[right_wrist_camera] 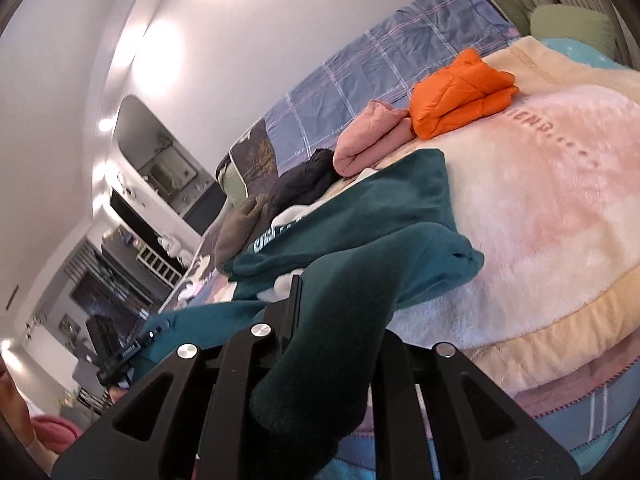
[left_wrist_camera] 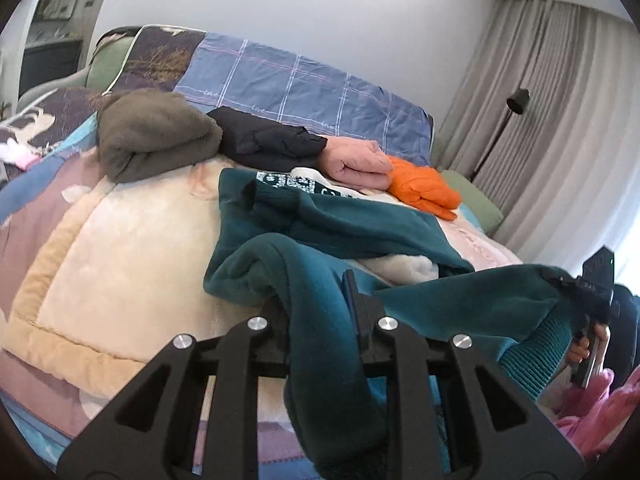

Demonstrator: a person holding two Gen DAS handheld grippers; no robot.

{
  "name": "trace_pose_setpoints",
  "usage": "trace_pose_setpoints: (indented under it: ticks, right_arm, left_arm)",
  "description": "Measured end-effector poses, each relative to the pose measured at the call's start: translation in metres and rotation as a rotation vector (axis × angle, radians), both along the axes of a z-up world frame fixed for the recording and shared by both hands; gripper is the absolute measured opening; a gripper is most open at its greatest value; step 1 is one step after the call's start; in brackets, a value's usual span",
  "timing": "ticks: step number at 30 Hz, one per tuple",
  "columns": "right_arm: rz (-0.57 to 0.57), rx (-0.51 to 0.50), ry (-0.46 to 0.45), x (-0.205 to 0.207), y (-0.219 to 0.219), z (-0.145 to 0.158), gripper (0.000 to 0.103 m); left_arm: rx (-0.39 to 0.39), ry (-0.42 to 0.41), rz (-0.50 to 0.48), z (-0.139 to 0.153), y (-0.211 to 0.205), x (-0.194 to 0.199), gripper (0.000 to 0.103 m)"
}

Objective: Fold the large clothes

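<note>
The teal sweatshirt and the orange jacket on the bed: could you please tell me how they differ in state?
The teal sweatshirt sprawls unfolded, while the orange jacket sits folded into a compact bundle. The teal sweatshirt is gripped by both the left tool and the right tool; the orange jacket is untouched. Both rest on the blanket.

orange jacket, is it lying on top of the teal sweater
No, the orange jacket lies folded on the blanket beside the pink garment, apart from the teal sweater.
</note>
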State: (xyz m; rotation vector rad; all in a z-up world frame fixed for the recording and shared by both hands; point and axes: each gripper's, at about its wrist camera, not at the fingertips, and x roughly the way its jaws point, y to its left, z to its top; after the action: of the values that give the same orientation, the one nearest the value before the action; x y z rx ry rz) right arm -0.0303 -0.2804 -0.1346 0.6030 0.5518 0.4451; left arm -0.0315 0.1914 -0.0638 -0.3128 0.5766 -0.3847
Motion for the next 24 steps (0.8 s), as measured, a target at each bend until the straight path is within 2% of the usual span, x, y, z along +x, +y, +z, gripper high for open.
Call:
trace_pose_setpoints:
  ticks: [3,7,10,14,18,21,24]
  right_arm:
    - [-0.008,0.013,-0.030,0.010,-0.004,0.009,0.012]
    - [-0.011,-0.003,-0.066,0.034,0.000,0.024,0.012]
    - [-0.017,-0.010,-0.072,0.063,0.001,0.029,0.012]
    - [-0.037,-0.001,-0.045,0.106,-0.003,0.023,0.012]
    - [-0.067,-0.029,0.025,0.160,-0.001,-0.008,0.013]
    - [-0.073,-0.029,0.105,0.193,0.002,-0.042,0.013]
    - [-0.085,-0.040,0.126,0.211,0.006,-0.064,0.013]
  left_arm:
    - [-0.055,-0.029,0.002,0.012,0.008,0.013,0.020]
    - [-0.072,-0.069,-0.001,0.032,0.006,0.038,0.020]
    - [-0.103,-0.052,0.004,0.041,0.008,0.069,0.020]
    - [-0.133,-0.001,0.018,0.037,0.012,0.110,0.020]
    - [-0.124,0.068,0.045,0.010,0.014,0.155,0.020]
    - [-0.157,0.152,0.084,-0.028,0.021,0.190,0.021]
    - [-0.214,0.205,0.099,-0.060,0.027,0.212,0.023]
